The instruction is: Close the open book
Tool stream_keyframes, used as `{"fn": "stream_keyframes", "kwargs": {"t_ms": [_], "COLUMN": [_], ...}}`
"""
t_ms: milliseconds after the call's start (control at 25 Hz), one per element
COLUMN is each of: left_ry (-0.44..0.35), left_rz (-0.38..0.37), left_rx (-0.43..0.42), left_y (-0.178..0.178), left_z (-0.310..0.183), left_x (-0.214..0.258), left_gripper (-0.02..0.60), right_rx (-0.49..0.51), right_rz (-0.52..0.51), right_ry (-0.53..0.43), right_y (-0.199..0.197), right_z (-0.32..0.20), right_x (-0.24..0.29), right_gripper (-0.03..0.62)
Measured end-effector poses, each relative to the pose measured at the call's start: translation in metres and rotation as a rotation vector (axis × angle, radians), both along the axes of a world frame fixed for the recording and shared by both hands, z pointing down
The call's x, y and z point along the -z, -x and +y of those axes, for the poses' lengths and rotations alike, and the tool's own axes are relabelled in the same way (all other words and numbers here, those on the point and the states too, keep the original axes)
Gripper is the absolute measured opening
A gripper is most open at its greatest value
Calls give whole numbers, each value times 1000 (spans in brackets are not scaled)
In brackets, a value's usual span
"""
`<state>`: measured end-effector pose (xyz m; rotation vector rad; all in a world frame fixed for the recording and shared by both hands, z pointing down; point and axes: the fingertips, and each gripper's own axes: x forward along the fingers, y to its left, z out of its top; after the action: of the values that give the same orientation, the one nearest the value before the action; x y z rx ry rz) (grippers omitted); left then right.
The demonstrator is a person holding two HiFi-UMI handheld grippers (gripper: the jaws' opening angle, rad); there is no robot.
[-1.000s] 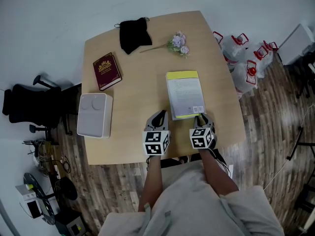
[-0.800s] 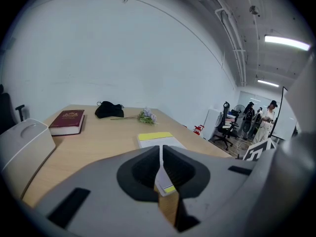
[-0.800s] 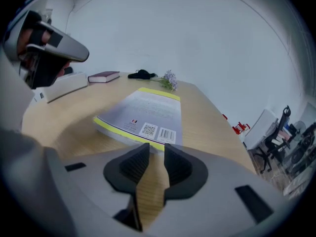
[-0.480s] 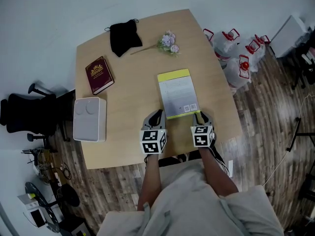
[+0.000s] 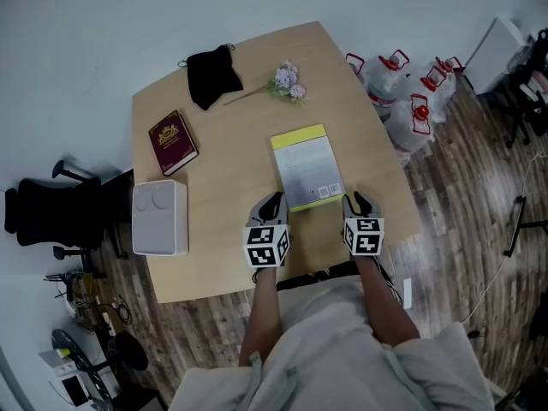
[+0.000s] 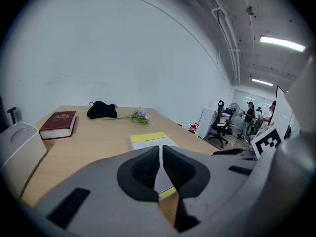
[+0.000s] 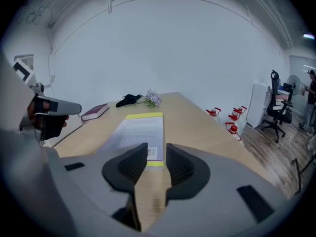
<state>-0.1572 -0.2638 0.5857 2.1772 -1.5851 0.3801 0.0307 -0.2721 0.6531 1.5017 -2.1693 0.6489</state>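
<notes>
The right gripper (image 5: 356,200), low and right of centre in the head view, has just been opening its jaws; they stand apart with only bare tabletop showing in the gap. The left gripper (image 5: 273,199), beside it and left of centre, has its dark ribbed jaws pressed together on nothing. Just beyond and between the two lies the book (image 5: 307,168), closed and flat on the right half of the table (image 5: 231,165), near the middle of the frame. It is a thin rectangle whose long axis runs up the frame, away from the person, with its far end leaning slightly left. The upper cover is white with fine print, a yellow band across the far end and a narrower yellow strip with a barcode at the near end. The table is smooth pale wood with rounded corners. Toward the upper left lie a maroon hardback (image 5: 173,141) with gold ornament, a crumpled black cloth (image 5: 214,63) and a sprig of pale flowers (image 5: 288,79). A boxy white plastic case (image 5: 159,218) sits at the left edge.
</notes>
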Motion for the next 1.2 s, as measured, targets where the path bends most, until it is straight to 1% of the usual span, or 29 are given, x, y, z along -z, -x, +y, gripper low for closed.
{"fn": "stream_keyframes", "kwargs": {"t_ms": [80, 280, 480, 1200], "left_ry": [-3, -1, -12, -15], "left_rz": [-4, -6, -2, -14], "left_rx": [-7, -15, -17, 9], "left_y": [0, -2, -2, 9], "left_z": [0, 0, 1, 8], "left_x": [2, 0, 5, 1], "left_gripper": [26, 26, 26, 21], "right_rx": [-8, 36, 15, 48], "right_rz": [-15, -13, -20, -22], "right_ry": [6, -8, 4, -18], "right_y": [2, 10, 8, 21], "right_z": [0, 0, 2, 0], "right_x": [0, 6, 4, 11], "right_gripper": [126, 127, 126, 121]}}
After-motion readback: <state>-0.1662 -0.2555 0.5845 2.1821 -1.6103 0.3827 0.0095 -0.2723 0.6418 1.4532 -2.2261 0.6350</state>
